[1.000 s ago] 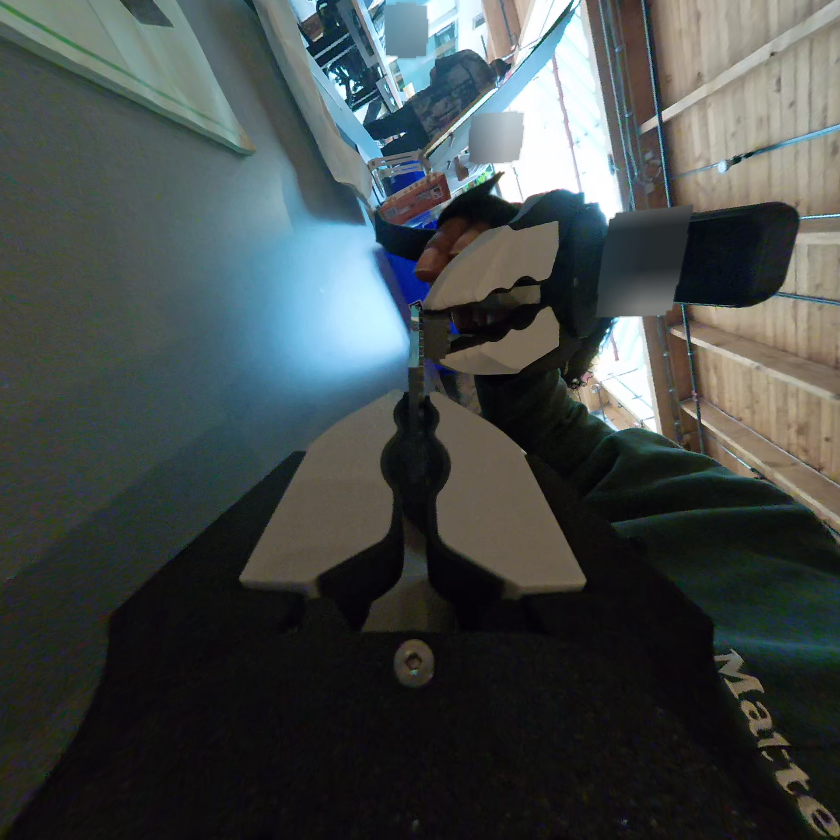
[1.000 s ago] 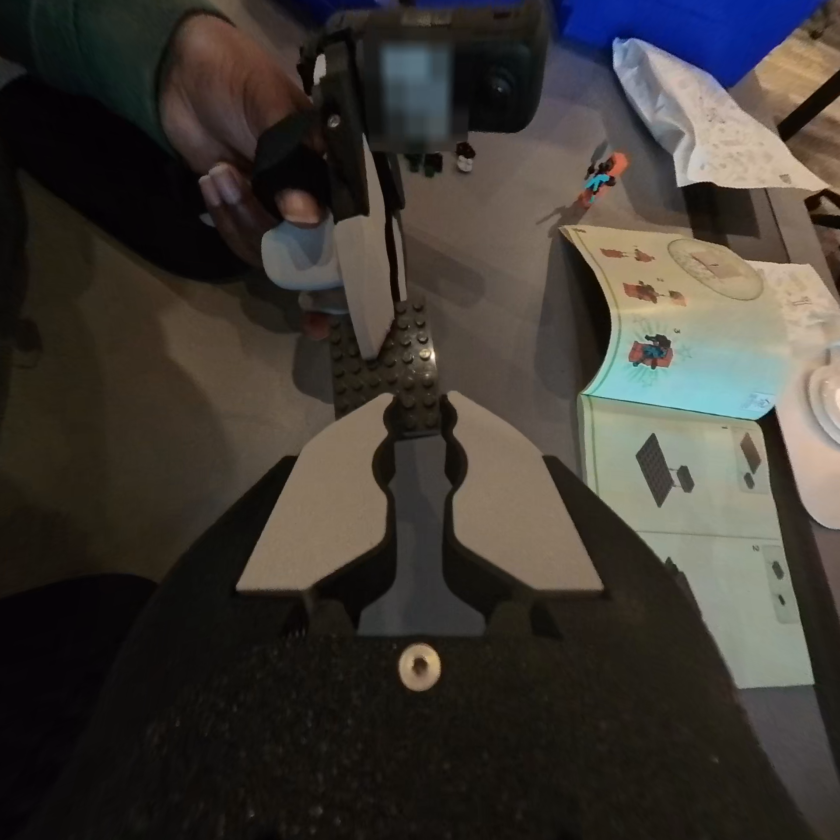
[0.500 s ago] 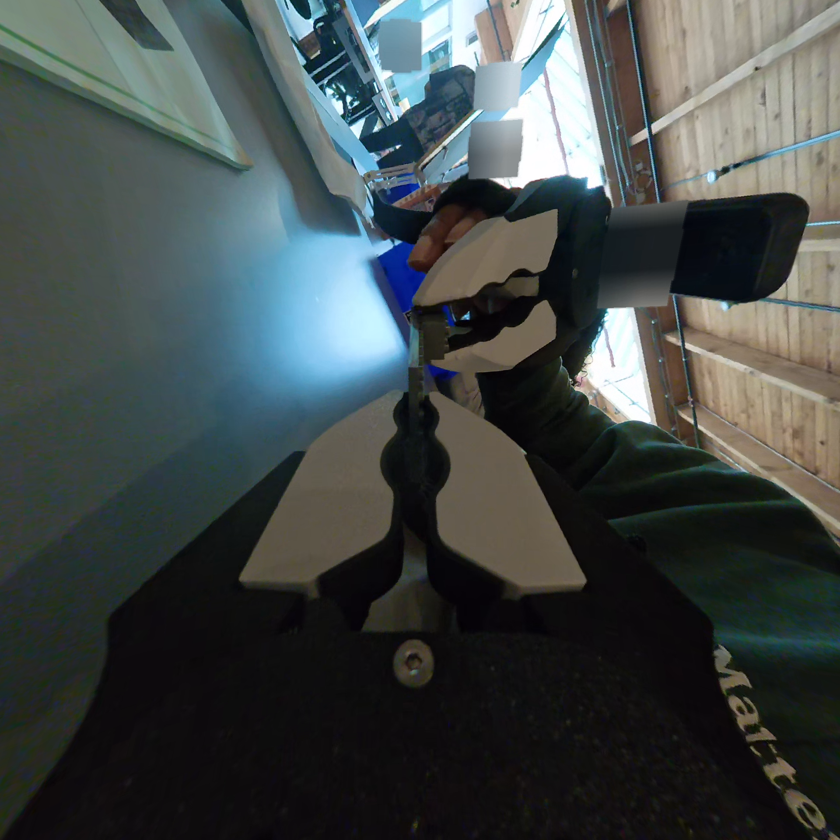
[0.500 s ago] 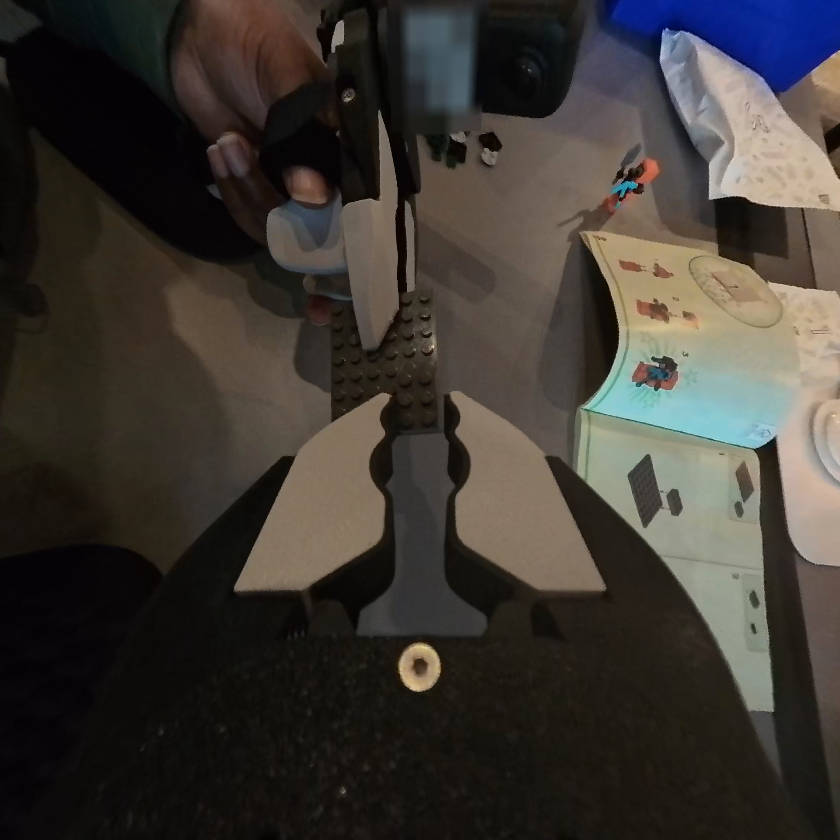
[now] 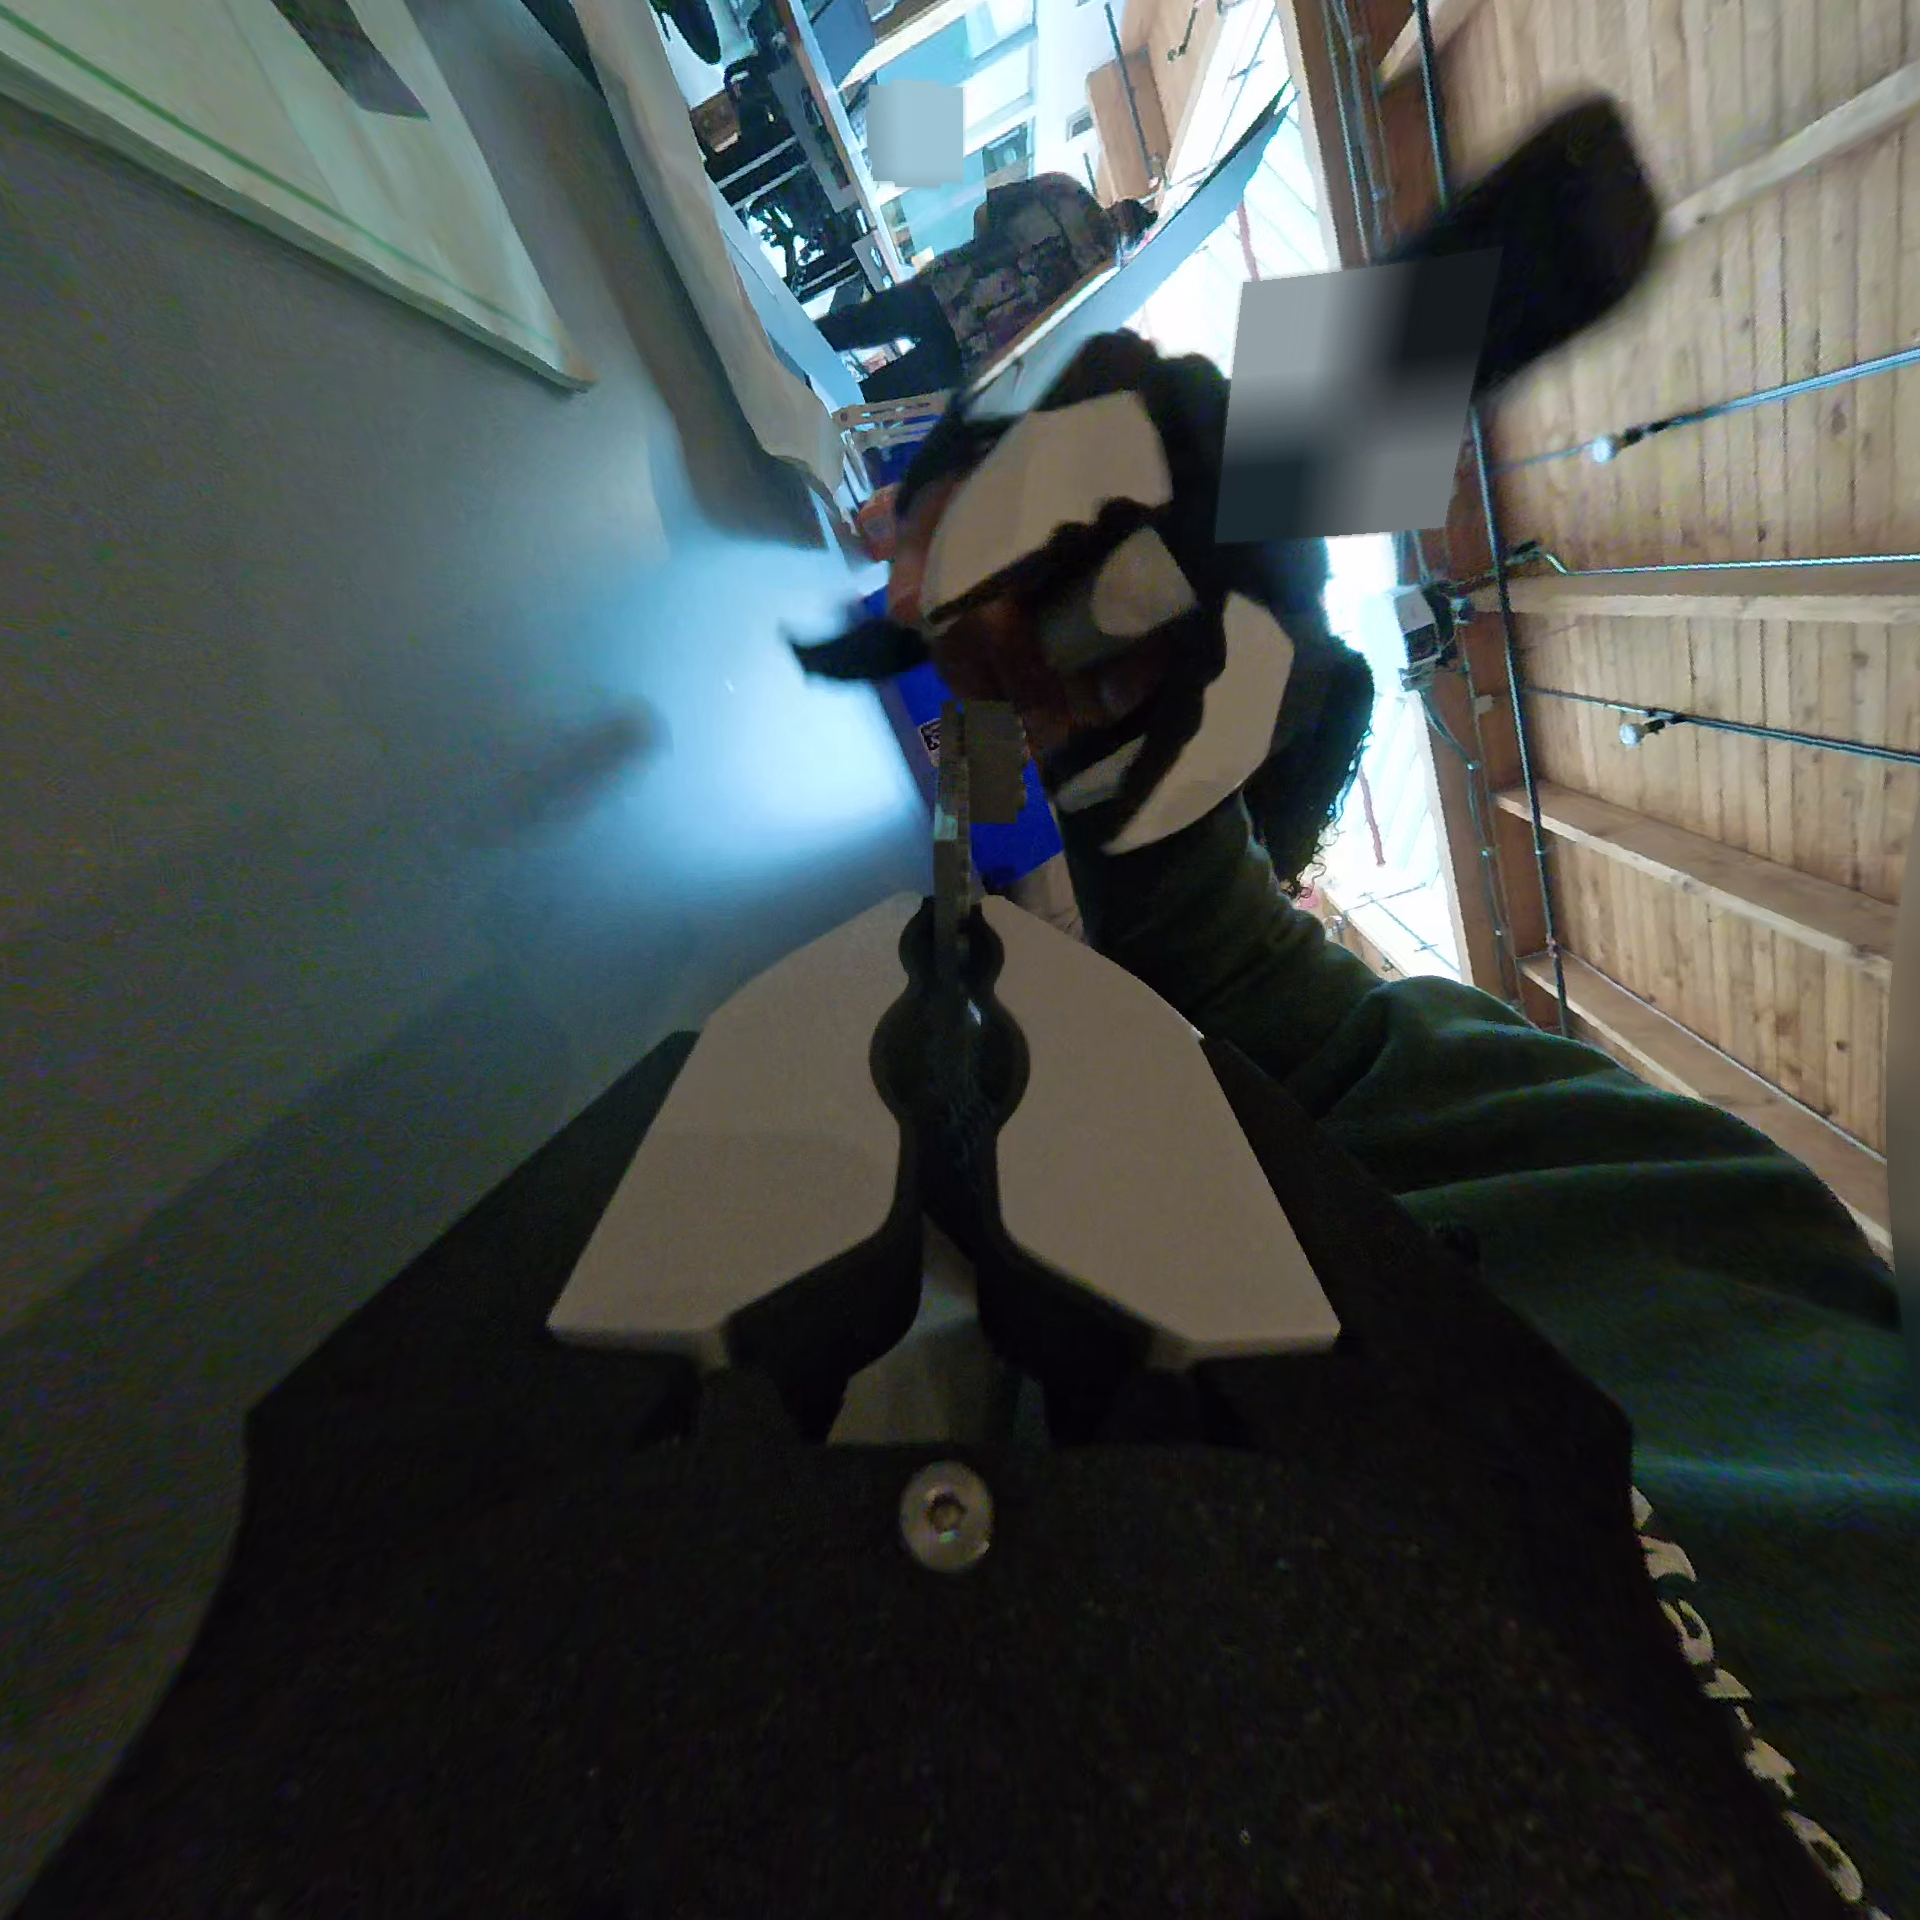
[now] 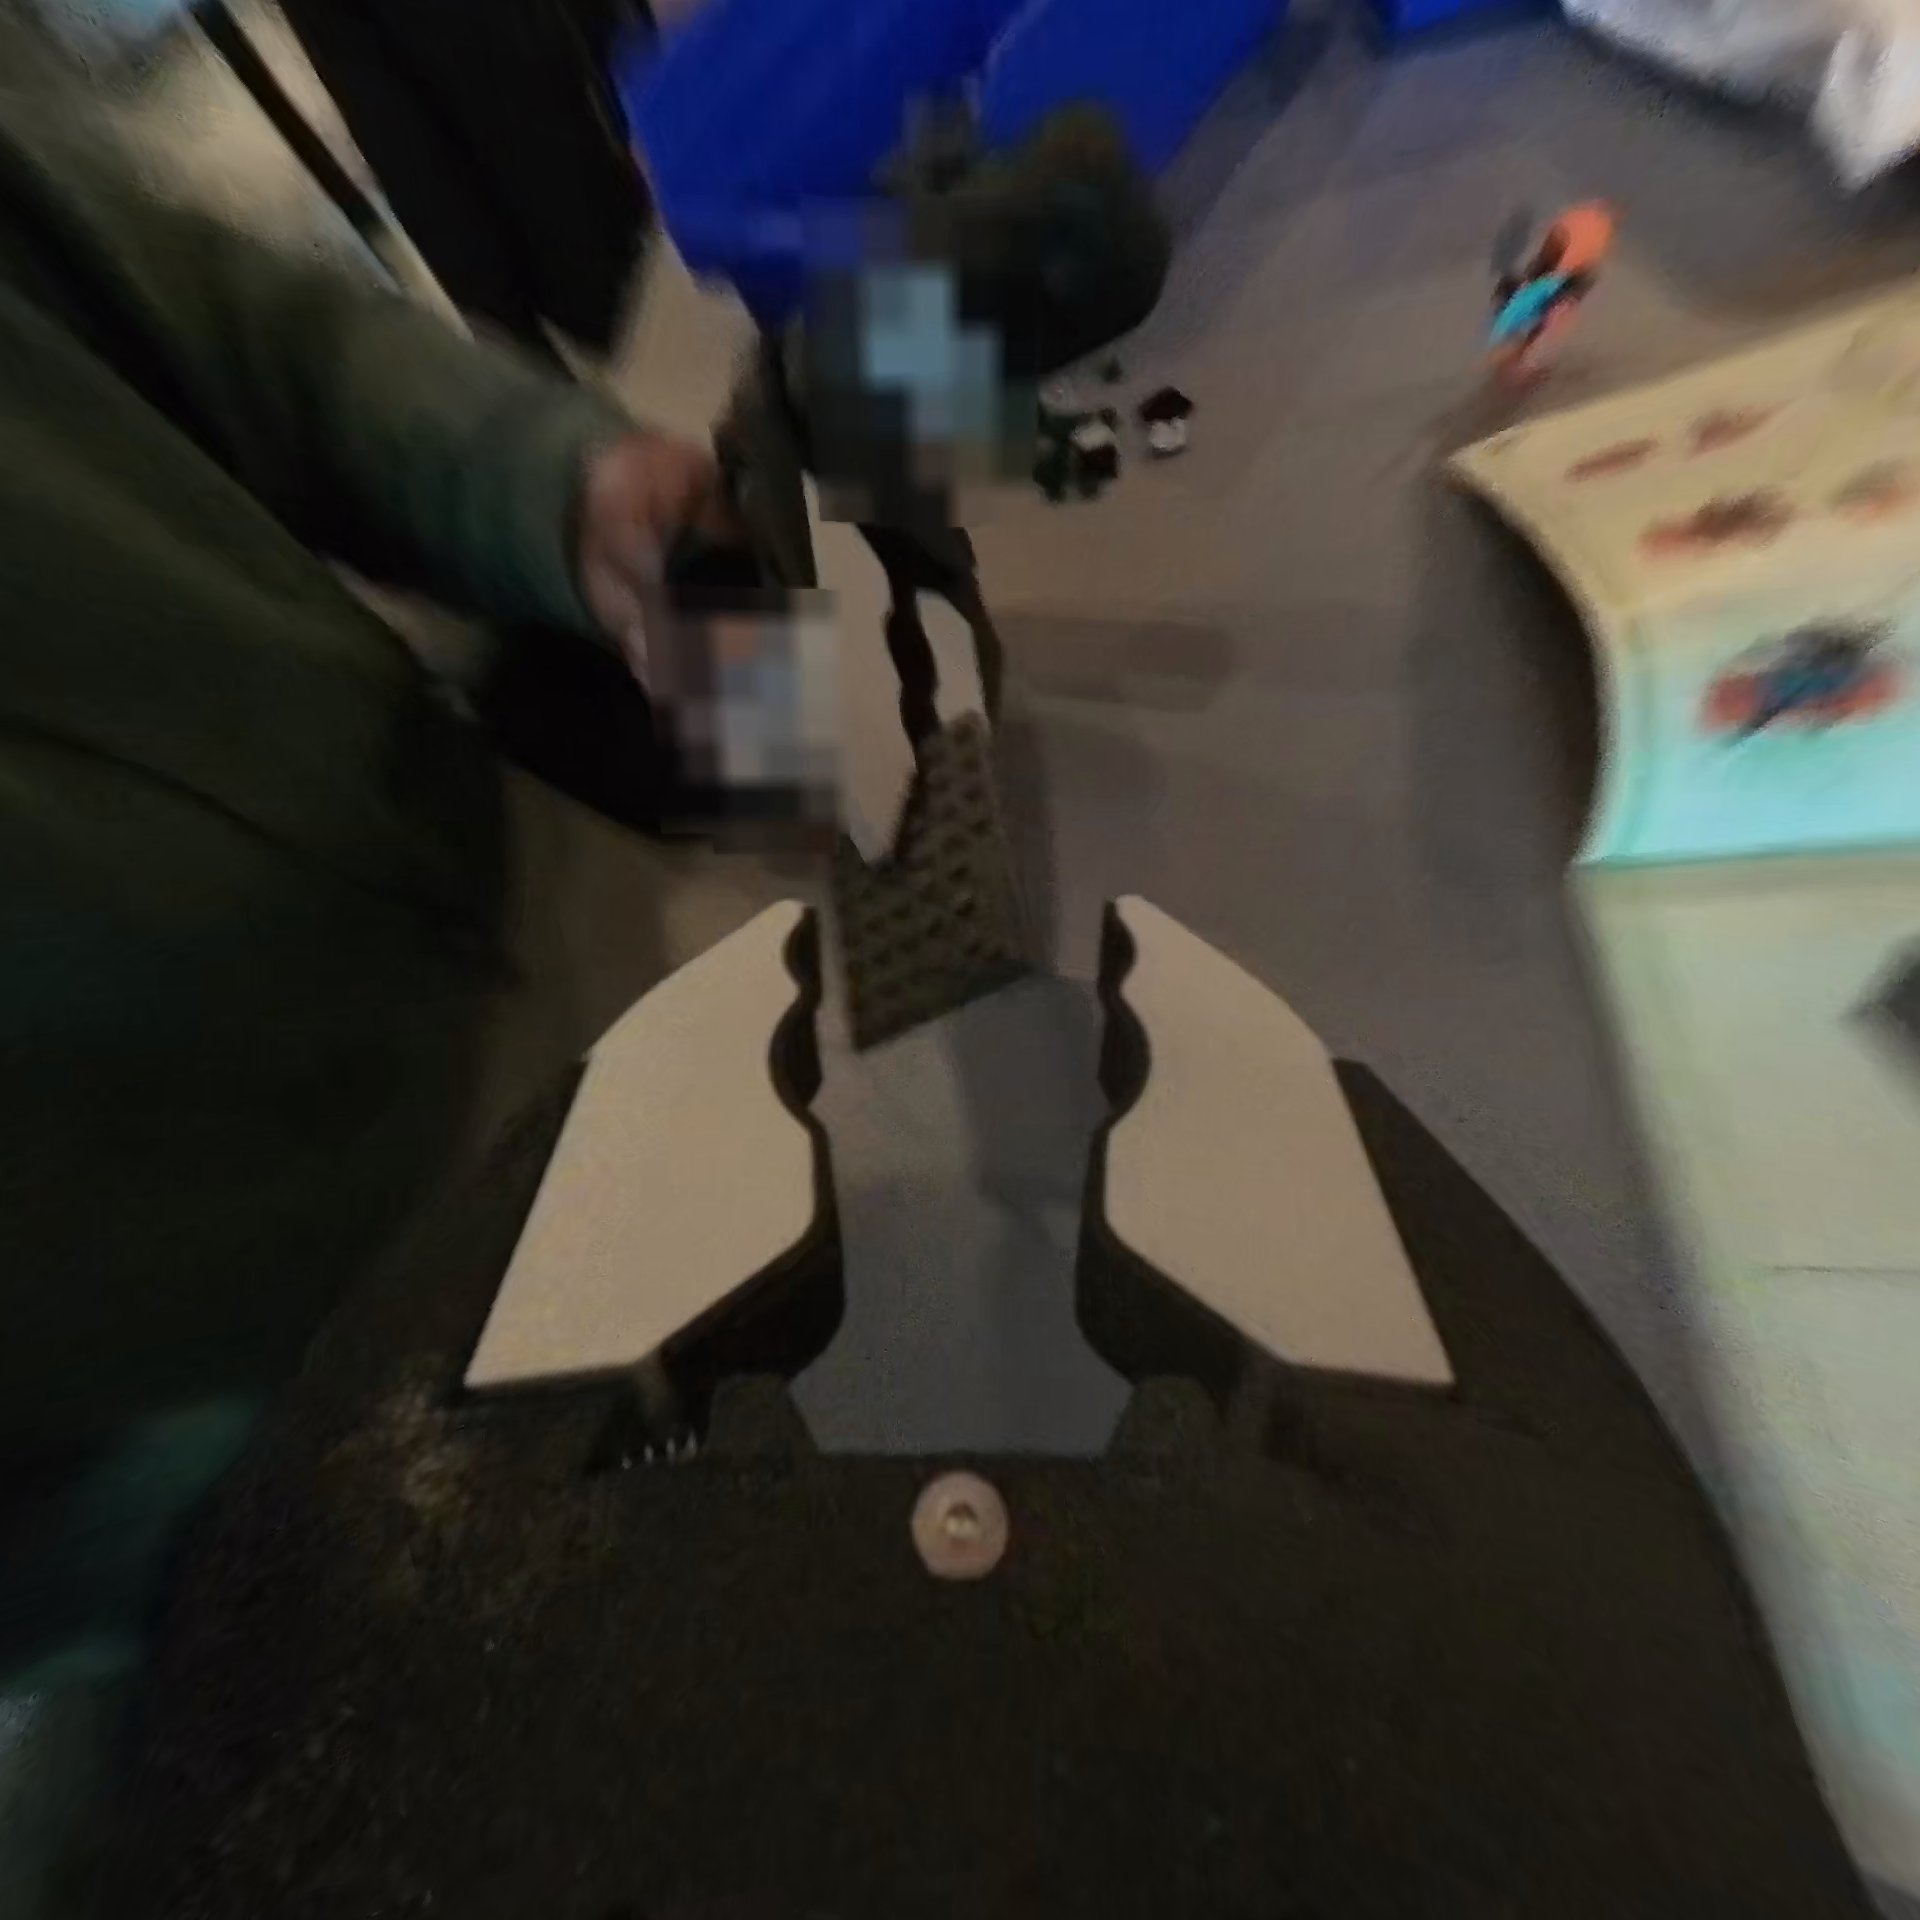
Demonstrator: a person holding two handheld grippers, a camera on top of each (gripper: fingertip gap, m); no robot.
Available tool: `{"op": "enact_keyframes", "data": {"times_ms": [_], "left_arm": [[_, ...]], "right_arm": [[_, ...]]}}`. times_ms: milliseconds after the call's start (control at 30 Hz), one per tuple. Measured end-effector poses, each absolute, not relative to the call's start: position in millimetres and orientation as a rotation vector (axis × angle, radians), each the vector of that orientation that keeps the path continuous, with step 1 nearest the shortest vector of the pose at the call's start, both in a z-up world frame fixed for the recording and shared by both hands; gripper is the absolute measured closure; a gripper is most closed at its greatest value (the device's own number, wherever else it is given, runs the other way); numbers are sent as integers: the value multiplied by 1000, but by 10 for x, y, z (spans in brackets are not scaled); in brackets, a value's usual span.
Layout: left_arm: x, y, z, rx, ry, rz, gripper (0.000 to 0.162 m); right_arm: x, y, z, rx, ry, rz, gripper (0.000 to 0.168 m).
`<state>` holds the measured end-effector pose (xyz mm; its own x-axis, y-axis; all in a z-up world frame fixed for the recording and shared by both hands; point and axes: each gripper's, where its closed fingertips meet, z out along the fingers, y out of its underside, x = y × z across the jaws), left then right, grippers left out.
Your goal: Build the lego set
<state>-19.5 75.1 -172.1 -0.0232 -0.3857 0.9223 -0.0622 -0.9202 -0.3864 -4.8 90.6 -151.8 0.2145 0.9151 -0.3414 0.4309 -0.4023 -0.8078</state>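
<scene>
— What have your tongs got?

— My left gripper (image 5: 951,914) is clenched edge-on around the dark studded plate (image 6: 930,914), held up off the grey table (image 6: 1299,748). A small grey brick (image 5: 995,758) sits on the plate's face.

— And the right?

— My right gripper (image 6: 956,925) is spread wide, gripping nothing, just beside the plate.

— Anything else?

— That view is smeared, but I think the instruction booklet (image 6: 1745,707) lies open to the right.

**Count of pieces in view**

One dark studded plate (image 6: 928,925). One small grey brick (image 5: 995,761) on it. One orange-and-teal figure (image 6: 1548,278). One open instruction booklet (image 6: 1756,665). Loose dark bits (image 6: 1112,436) near the table's (image 6: 1299,623) far edge: too blurred to count.
</scene>
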Motion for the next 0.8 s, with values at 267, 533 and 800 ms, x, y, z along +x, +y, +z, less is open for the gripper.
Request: {"op": "enact_keyframes", "data": {"times_ms": [267, 533, 800], "left_arm": [[-196, 743, -1672, -1987, 501, -2026, 157], [-194, 726, -1626, -1963, 518, -2026, 157], [-193, 718, -1557, -1903, 543, -2005, 157]], "right_arm": [[-111, 910, -1566, -1967, -540, 1775, 128], [-158, 908, -1517, -1909, -507, 1790, 148], [-145, 885, -1429, -1845, -472, 1839, 150]]}}
